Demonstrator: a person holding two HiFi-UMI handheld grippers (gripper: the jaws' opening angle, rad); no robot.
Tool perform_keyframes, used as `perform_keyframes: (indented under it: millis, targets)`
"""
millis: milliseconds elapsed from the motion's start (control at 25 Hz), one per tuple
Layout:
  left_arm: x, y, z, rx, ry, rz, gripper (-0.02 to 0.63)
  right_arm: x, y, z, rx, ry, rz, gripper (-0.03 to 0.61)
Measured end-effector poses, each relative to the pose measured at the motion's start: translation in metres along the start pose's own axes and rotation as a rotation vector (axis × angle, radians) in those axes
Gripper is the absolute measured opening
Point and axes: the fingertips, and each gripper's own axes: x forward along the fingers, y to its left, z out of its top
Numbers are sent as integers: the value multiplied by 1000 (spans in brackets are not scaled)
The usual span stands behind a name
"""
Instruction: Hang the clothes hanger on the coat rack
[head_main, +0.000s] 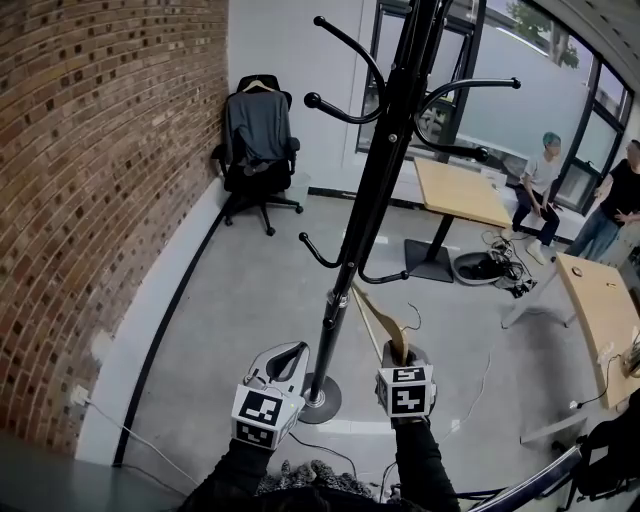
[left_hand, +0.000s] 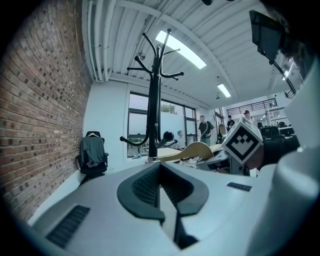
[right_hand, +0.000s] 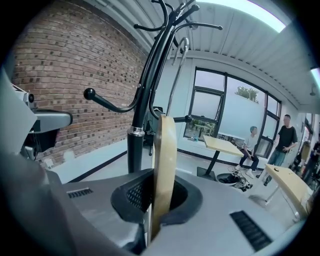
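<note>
**Coat-rack corner: stock of things in view**

- Coat rack, one: tall black metal pole (head_main: 372, 190) on a round base, standing on the grey floor. The head view shows six curved ball-tipped arms on it, four high and two low. Nothing hangs on any of them.
- Clothes hanger, one: pale wooden hanger (head_main: 378, 322) with a thin wire hook. It is held up off the floor just right of the pole's lower part, near the two low arms and on none of them. In the right gripper view it stands on edge (right_hand: 165, 165), and its hook rises close beside the pole; contact cannot be made out.
- Grippers, two, each bearing one marker cube.
  - Right gripper (head_main: 398, 352): jaws clamped on the hanger's wooden body (right_hand: 161, 197).
  - Left gripper (head_main: 290, 358): held left of the pole's base. Its ribbed pads are together (left_hand: 160, 172) with nothing between them.
- Office chair, one: black swivel chair (head_main: 256, 165) in the far corner, with a grey garment draped over its back.
- Tables, two: light wooden tops, one behind the rack (head_main: 460, 192) and one at the right edge (head_main: 602, 312).
- Persons, two: one seated (head_main: 540, 185) and one standing (head_main: 612, 205), both by the windows.
- Walls: red brick wall (head_main: 100, 180) on the left.
</note>
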Motion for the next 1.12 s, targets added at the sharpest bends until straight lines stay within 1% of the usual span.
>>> perform_keyframes:
  millis: [440, 600, 800, 960, 1120]
  targets:
    - [12, 20, -4, -2, 20, 47, 8, 68, -13, 25, -73, 55, 35, 9]
    - [15, 26, -8, -10, 29, 59, 8, 88, -12, 28, -73, 83, 56, 9]
    - [16, 30, -9, -12, 35, 68, 8, 108, -5, 21, -73, 143, 90, 9]
    - [6, 33, -18, -20, 59, 79, 8, 118, 12, 4, -82, 188, 129, 9]
    - [7, 33, -17, -24, 50, 84, 8, 127, 9, -2, -96, 207, 125, 9]
